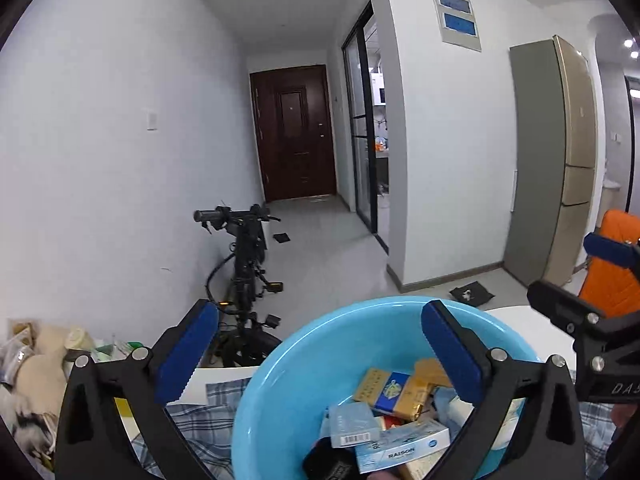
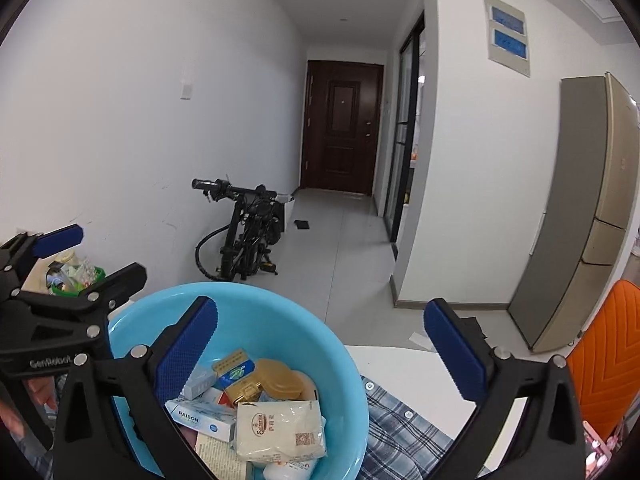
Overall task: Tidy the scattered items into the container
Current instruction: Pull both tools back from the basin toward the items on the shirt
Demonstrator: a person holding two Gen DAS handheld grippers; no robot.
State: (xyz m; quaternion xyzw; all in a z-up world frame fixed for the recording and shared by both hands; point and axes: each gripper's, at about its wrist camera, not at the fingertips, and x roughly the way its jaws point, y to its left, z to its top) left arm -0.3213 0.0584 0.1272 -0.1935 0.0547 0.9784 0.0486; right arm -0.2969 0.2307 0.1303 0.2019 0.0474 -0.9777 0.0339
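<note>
Your blue basin (image 2: 280,308) looks like smooth, glossy plastic. The boxes (image 1: 400,446) in it are printed card, one gold pack (image 1: 412,398) shiny, and the white packet (image 2: 280,428) is matt and crinkled. Checked cloth (image 2: 404,436) lies soft on the smooth white bench (image 2: 404,360). Each hand-held gripper (image 2: 320,354) has matt black plastic, ribbed blue pads (image 1: 450,350) and bright metal screws (image 2: 140,351).

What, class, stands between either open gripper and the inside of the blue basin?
Nothing visible does. The blue basin has no lid, and the boxes and packet lie inside it. The left gripper and right gripper both hang open and empty above its rim.
</note>
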